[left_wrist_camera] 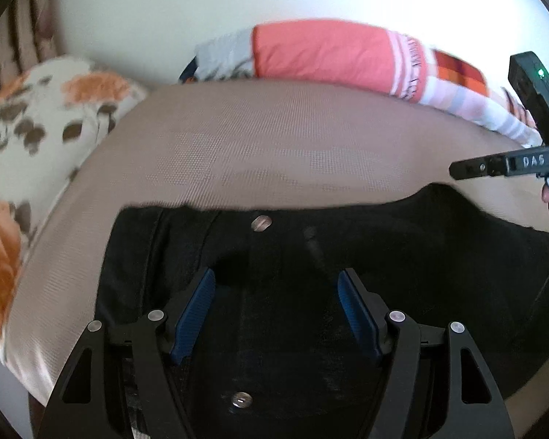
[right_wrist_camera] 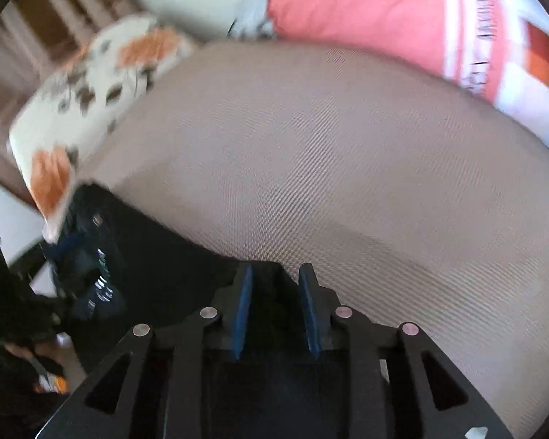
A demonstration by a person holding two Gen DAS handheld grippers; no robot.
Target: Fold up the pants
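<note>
Black pants [left_wrist_camera: 311, 256] lay spread on a tan bedsheet [left_wrist_camera: 274, 139], waistband and metal button [left_wrist_camera: 261, 224] just ahead of the left gripper [left_wrist_camera: 276, 285]. That tool's blue pads stood spread wide over the dark cloth, nothing pinched between them. Floral pillow [left_wrist_camera: 36, 128] off to its left, a coral-and-striped blanket [left_wrist_camera: 329, 55] well beyond it.

Right gripper [right_wrist_camera: 275, 281] sat at the pants' far edge: pads a narrow way apart, dark cloth lying between them. Too blurred to tell whether they pressed on it or merely straddled it. Bare sheet ahead of its tips; the other tool showed low at its left.

Judgement: early stage, the garment looked flat and unfolded, both tools setting up for the first fold. Next move likely calls for both to close on an edge, lift together, and carry it across evenly so the cloth does not bunch.
</note>
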